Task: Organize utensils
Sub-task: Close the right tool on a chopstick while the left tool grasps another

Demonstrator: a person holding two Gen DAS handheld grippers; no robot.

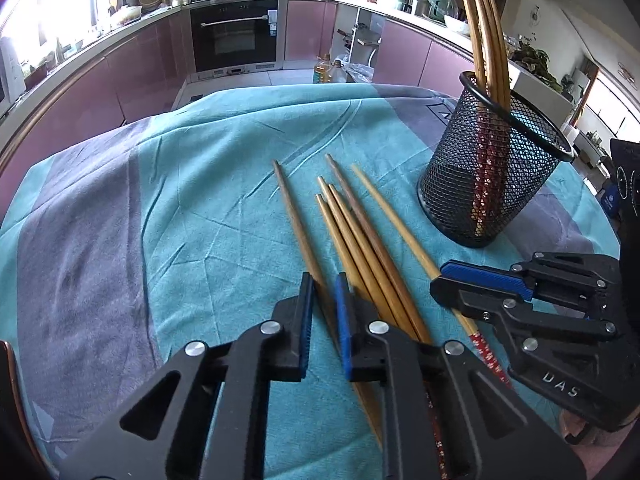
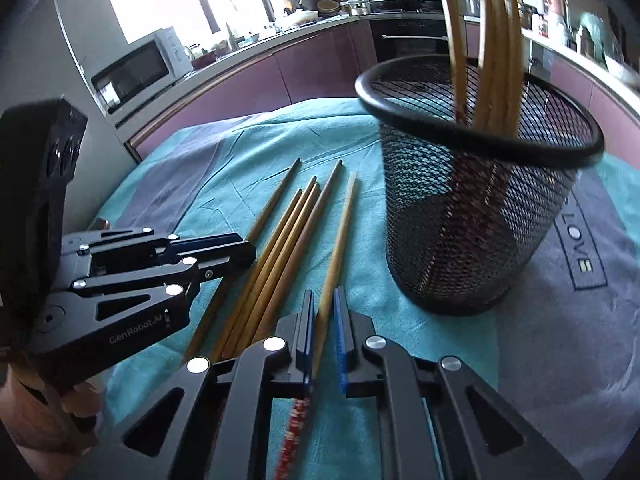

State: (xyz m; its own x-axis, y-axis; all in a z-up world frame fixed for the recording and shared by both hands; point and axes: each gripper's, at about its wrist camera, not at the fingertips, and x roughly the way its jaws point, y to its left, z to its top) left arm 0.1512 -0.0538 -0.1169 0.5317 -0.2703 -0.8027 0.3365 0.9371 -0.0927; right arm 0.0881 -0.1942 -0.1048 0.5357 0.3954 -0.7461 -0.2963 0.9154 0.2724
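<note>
While several chopsticks (image 1: 486, 40) already stand in the cup (image 1: 492, 176) at two o'clock, six lie on the tabletop (image 1: 192, 208); left hand-held gripper (image 1: 325, 304) and right hand-held gripper (image 2: 323, 316) each clamp one.

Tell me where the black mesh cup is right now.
The black mesh cup stands upright on the teal cloth, on the right in both wrist views, just beyond the loose chopsticks, with several chopsticks already standing in it.
</note>
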